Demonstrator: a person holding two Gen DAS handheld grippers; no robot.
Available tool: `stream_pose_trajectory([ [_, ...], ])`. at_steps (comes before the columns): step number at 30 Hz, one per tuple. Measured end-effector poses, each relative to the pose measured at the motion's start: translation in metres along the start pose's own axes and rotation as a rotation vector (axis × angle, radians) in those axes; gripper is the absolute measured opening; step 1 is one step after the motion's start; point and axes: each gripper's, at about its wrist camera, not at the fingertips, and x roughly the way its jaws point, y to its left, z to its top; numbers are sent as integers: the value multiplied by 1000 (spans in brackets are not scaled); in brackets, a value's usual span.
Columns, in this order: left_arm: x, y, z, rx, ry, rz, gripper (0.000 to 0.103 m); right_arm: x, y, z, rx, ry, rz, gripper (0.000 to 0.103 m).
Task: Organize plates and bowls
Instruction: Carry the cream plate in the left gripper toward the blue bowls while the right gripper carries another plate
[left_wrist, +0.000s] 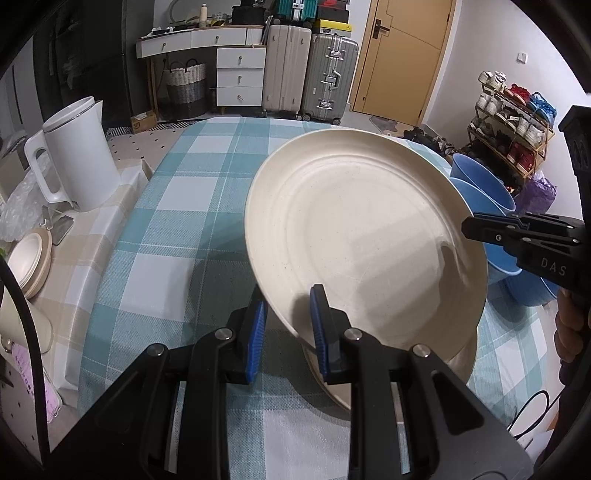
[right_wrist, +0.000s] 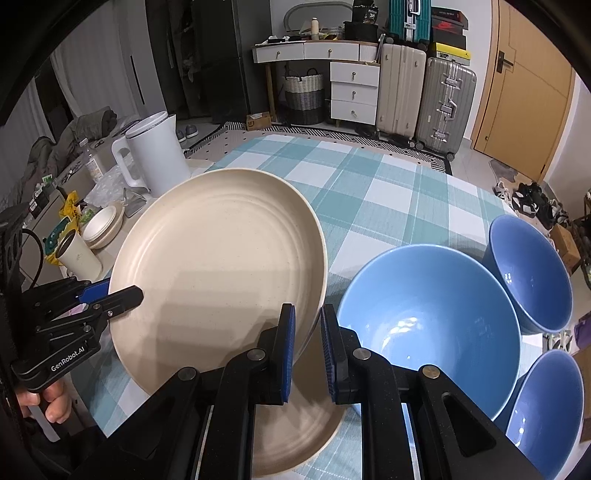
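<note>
A cream plate (left_wrist: 362, 236) (right_wrist: 218, 266) hangs tilted above the teal checked tablecloth (left_wrist: 177, 206). My left gripper (left_wrist: 289, 306) is shut on its near rim, one blue pad under the rim and one on top. The right gripper (right_wrist: 307, 314) is shut on the opposite rim and shows in the left wrist view at the plate's right edge (left_wrist: 469, 226). The left gripper (right_wrist: 118, 291) shows at the plate's left edge in the right wrist view. A second cream plate (right_wrist: 295, 435) (left_wrist: 334, 387) lies flat on the cloth beneath. Three blue bowls (right_wrist: 432, 321) (right_wrist: 528, 266) (right_wrist: 546, 406) stand to the right.
A white kettle (left_wrist: 79, 155) (right_wrist: 155, 155) stands on a beige checked side table at the left, with a small stack of cream dishes (left_wrist: 31, 258) (right_wrist: 101, 225) and a cup (right_wrist: 79, 254). Suitcases, drawers and a shoe rack (left_wrist: 513, 125) stand beyond the table.
</note>
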Motion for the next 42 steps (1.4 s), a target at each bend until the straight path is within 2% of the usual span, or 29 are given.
stream_pose_trajectory([
  [35,1,-17,-40,58,55,-24,20,-12,-7,-61,82,3,23,15],
  [42,8,-22,-46,77,80,-7,20,-11,-8,-70,90,8,24,15],
])
